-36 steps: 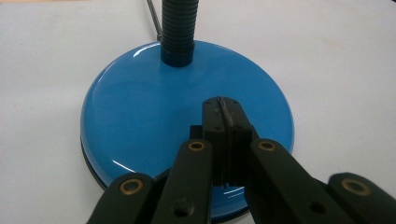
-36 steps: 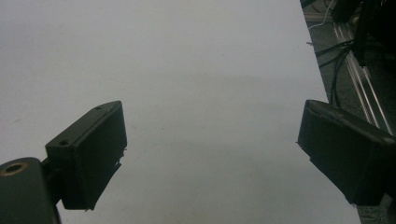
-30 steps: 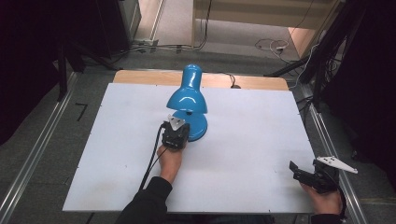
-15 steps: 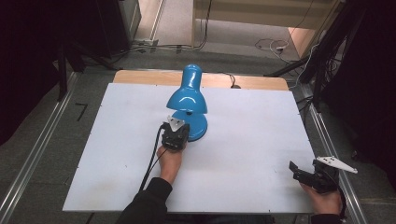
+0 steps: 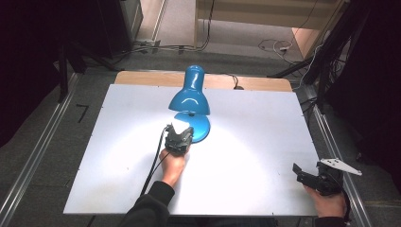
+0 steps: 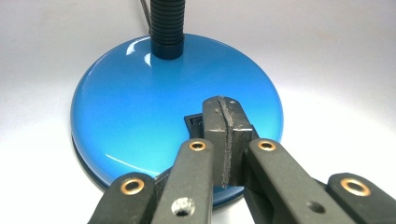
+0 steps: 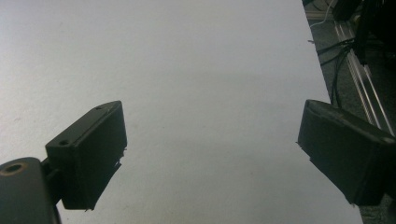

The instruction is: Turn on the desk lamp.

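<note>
A blue desk lamp stands at the middle of the white table (image 5: 255,123), its shade (image 5: 190,98) bent down over its round base (image 5: 201,127). The lamp is lit and throws a bright pool on the table. My left gripper (image 5: 182,131) is shut, with its tips pressed together on the small black switch (image 6: 194,122) at the near side of the base (image 6: 140,107). The black ribbed neck (image 6: 167,23) rises from the base's far side. My right gripper (image 5: 302,175) rests open at the table's front right corner, nothing between its jaws (image 7: 212,154).
A wooden board (image 5: 142,78) borders the table's far edge, where the lamp's cord (image 5: 234,81) runs off. Metal rails (image 5: 38,156) flank both sides. Cables (image 5: 276,45) lie on the floor beyond. Bare table surface (image 7: 187,56) stretches ahead of the right gripper.
The lamp has come on: a bright patch now lights the table around the base. Neither gripper has visibly shifted.
</note>
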